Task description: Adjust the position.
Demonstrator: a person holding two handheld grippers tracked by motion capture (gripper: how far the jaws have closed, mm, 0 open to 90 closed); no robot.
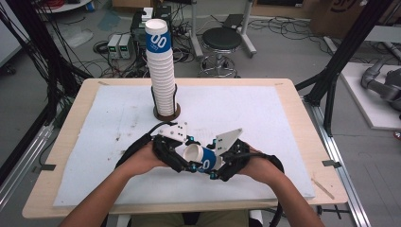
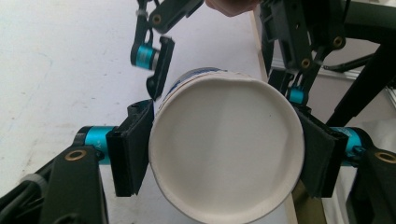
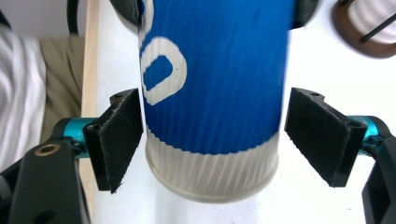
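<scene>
A white paper cup with a blue band (image 1: pixel 201 157) lies on its side in the air, just above the white mat near the table's front, between both grippers. My left gripper (image 1: pixel 187 158) is shut on it at the open mouth end, and its black pads (image 2: pixel 130 156) press the rim (image 2: pixel 226 149) from both sides. My right gripper (image 1: pixel 215 165) stands open around the base end. Its pads (image 3: pixel 322 135) sit slightly apart from the blue wall (image 3: pixel 212 93), with a gap on each side. The right gripper's fingers (image 2: pixel 159 70) also appear behind the cup in the left gripper view.
A tall stack of matching cups (image 1: pixel 160 66) stands in a brown round holder (image 1: pixel 166 113) at the mat's far middle. The white mat (image 1: pixel 108 142) covers most of the wooden table (image 1: pixel 302 142). A black stool (image 1: pixel 221 40) and cables lie on the floor beyond.
</scene>
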